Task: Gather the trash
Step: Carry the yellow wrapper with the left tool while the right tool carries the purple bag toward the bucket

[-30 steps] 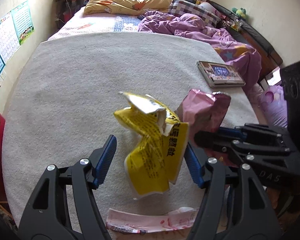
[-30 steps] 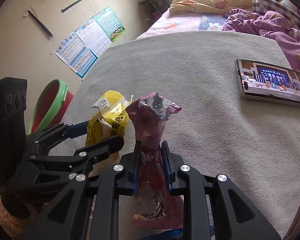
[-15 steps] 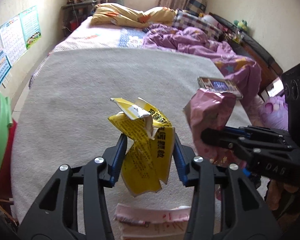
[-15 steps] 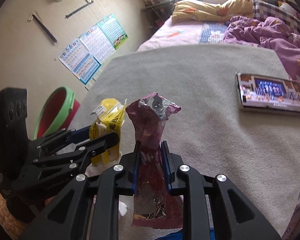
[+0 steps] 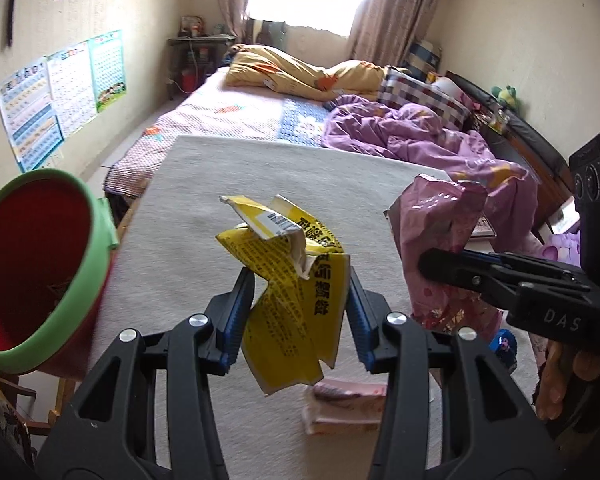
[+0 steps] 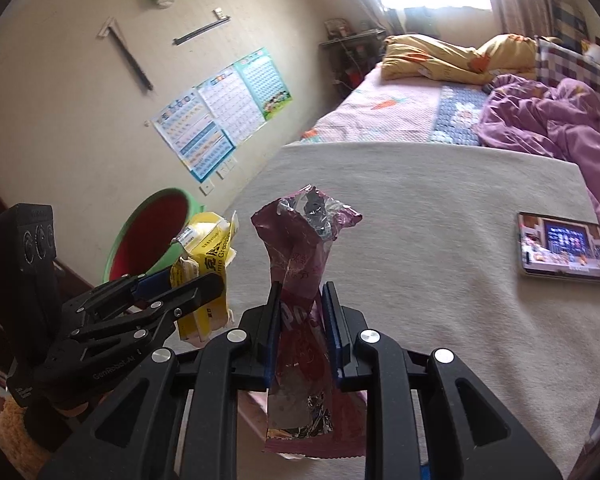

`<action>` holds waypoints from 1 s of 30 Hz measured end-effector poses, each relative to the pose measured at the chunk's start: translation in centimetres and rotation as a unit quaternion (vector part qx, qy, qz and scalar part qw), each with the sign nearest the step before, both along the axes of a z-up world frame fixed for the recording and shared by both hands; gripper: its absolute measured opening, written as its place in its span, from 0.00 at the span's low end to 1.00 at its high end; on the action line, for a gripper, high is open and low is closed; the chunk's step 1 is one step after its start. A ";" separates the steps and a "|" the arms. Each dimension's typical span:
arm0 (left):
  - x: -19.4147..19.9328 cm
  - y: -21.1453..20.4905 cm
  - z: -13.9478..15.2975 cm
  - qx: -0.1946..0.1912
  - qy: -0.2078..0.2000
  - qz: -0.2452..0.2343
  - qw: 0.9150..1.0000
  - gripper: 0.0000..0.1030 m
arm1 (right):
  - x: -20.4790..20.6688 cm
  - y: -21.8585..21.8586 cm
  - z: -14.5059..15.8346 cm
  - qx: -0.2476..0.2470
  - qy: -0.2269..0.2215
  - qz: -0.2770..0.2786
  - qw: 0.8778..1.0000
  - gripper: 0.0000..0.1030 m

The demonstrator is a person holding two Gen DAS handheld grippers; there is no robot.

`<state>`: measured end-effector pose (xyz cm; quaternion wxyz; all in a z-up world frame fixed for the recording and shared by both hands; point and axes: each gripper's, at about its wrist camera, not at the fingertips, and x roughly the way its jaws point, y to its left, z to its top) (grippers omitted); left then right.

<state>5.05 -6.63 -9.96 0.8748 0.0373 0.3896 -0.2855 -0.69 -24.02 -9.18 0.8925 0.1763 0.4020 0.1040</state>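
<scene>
Fingers [image 5: 240,312] of both grippers are clamping wrappers, yellow wrapper [image 5: 296,292] left, pink wrapper [image 6: 304,320] right (neither binned yet), while pink packet [image 5: 344,404] is lying uncollected.

A grey-carpeted table [image 6: 440,280] bears a lit phone [image 6: 568,246] and pink wrapper [image 5: 348,404].

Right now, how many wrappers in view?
3: yellow wrapper in the left gripper, pink wrapper in the right gripper, pink packet flat on the mat. More may be hidden.
</scene>
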 end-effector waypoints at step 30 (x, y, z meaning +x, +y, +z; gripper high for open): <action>1.6 10.1 0.8 0.007 -0.020 0.047 0.999 0.42 | 3.7 9.2 -0.1 -0.020 0.003 0.034 0.999 0.21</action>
